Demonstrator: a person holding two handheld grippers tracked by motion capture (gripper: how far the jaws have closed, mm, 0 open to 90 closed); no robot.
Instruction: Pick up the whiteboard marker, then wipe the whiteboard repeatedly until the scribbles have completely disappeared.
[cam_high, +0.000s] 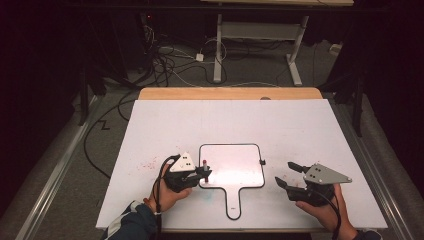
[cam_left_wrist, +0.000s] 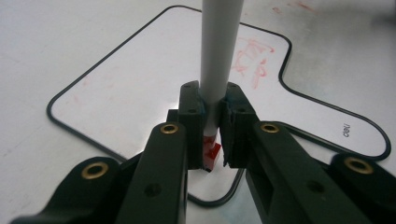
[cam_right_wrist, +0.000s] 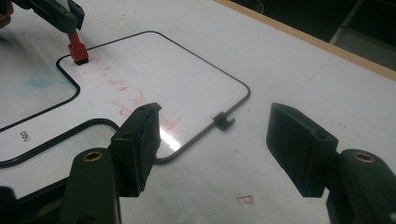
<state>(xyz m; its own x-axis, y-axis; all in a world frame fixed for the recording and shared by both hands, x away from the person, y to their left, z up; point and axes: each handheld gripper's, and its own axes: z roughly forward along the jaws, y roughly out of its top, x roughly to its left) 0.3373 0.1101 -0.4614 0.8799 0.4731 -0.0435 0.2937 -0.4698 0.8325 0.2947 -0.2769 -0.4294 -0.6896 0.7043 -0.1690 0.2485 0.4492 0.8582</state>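
Your marker, grey barrel with a red end, is clamped in the left gripper, jaws fully closed on it, and it stands close to upright with its long axis running up out of the jaws. In the right gripper view its red end sits on or just above the small handled whiteboard, at the corner of the board nearest your left hand; I can't tell if it actually touches. Faint red scribbles run across the board from that corner toward the middle, so the work in hand looks like writing or rubbing on the board with that marker. Board lies flat on the big white table sheet, handle pointing back at you, a small black clip on its right edge. Key relation: the marks lie away from the marker end toward the board's centre and right side, so the next stroke has to travel rightward across the board with the barrel kept near vertical. Left hand is the near one and already on it. Right gripper hovers just off the board's right edge, jaws wide apart, nothing between them, well placed to steady the board if it slides.
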